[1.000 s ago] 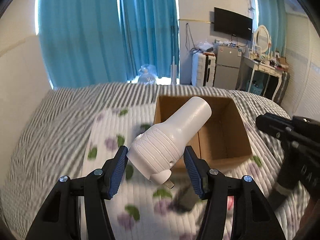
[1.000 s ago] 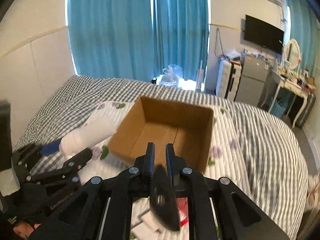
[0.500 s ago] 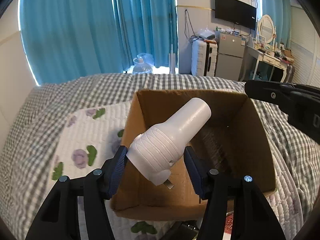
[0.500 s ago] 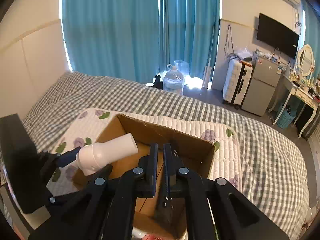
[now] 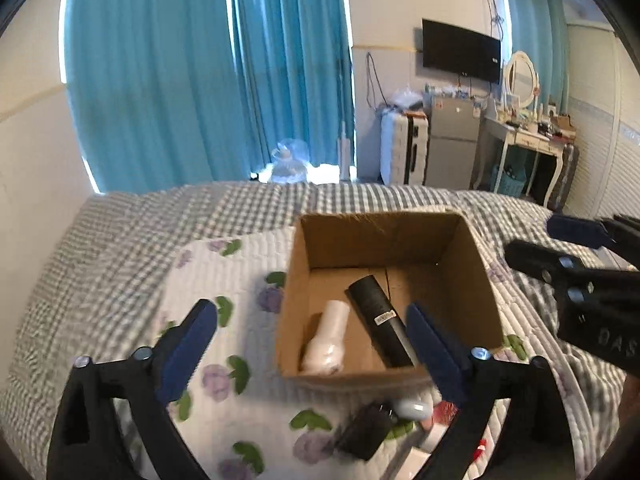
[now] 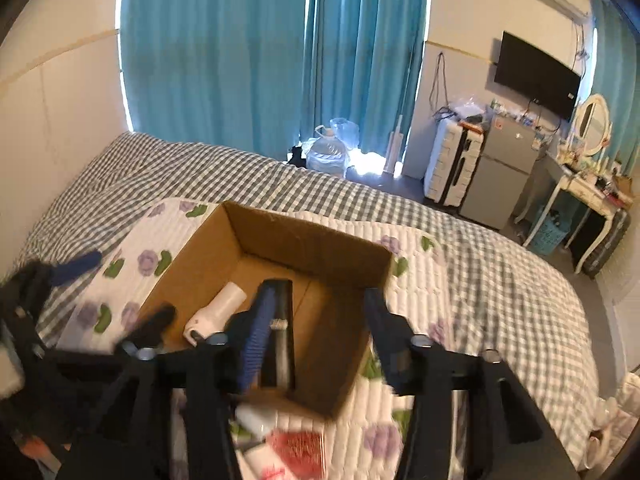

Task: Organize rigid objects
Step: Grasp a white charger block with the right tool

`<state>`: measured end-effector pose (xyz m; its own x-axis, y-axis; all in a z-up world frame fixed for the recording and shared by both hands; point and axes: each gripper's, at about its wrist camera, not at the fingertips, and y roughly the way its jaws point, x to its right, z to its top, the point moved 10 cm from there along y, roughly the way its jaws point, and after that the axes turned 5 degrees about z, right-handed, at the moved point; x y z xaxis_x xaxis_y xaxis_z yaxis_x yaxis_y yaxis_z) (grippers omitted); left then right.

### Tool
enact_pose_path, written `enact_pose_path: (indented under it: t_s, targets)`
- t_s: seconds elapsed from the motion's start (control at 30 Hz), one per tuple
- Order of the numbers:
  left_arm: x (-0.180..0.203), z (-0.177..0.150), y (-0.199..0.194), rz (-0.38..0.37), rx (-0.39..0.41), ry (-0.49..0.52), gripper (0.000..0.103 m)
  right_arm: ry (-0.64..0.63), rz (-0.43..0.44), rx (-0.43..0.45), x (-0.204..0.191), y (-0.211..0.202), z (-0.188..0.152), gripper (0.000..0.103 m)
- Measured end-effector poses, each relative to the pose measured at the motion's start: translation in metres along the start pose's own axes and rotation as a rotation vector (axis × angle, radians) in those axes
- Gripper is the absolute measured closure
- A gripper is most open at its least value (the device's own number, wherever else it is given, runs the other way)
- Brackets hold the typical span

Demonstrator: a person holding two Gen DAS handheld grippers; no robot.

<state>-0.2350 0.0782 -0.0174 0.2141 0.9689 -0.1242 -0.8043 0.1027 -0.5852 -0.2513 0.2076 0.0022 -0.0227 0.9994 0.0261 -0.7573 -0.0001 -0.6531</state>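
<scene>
An open cardboard box sits on a floral quilt on the bed. Inside it lie a white plug-in device and a black cylinder, side by side. My left gripper is open and empty, held above the box's near left corner. My right gripper is open and empty, above the box's near side; it also shows at the right edge of the left wrist view.
Loose items lie on the quilt in front of the box: a black object, a pale oval object, a red-and-white packet. The checked bedspread surrounds the quilt. Beyond the bed are curtains, a water jug, a suitcase and a fridge.
My left gripper opened and let the white device drop into the box. My right gripper opened and the black cylinder now lies in the box. Both grippers drew back a little.
</scene>
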Motion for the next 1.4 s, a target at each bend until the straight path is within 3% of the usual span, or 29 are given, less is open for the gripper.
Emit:
enact_pose_path:
  t_s: [0.1,0.23,0.37,0.43,0.73,0.97,1.27,1.4]
  targets:
    - [-0.012,-0.005,-0.029,0.003,0.021,-0.01,0.0,-0.011,-0.018,0.006,-0.009,-0.035,-0.01,0.041]
    - [-0.028,-0.023,-0.055,0.011,0.022,0.0,0.0,0.002,-0.041,0.0,-0.019,-0.072,-0.028,0.021]
    - [-0.036,-0.053,-0.065,0.016,-0.009,-0.013,0.0,-0.012,-0.065,-0.003,-0.032,-0.098,-0.058,0.011]
    - [-0.037,-0.069,-0.062,0.018,-0.027,-0.016,0.0,-0.006,-0.065,-0.015,-0.036,-0.101,-0.076,0.01]
    - [-0.028,-0.143,-0.017,0.046,-0.139,-0.018,0.0,0.07,-0.043,-0.104,-0.043,-0.052,-0.166,0.01]
    - [-0.031,-0.189,0.01,0.074,-0.208,0.011,0.0,0.146,0.061,-0.223,-0.069,0.011,-0.227,0.01]
    - [-0.03,-0.202,0.015,0.068,-0.217,0.039,0.0,0.2,0.096,-0.351,-0.097,0.064,-0.261,0.011]
    - [-0.031,-0.202,0.015,0.056,-0.219,0.033,0.0,0.198,0.057,-0.369,-0.095,0.07,-0.268,0.023]
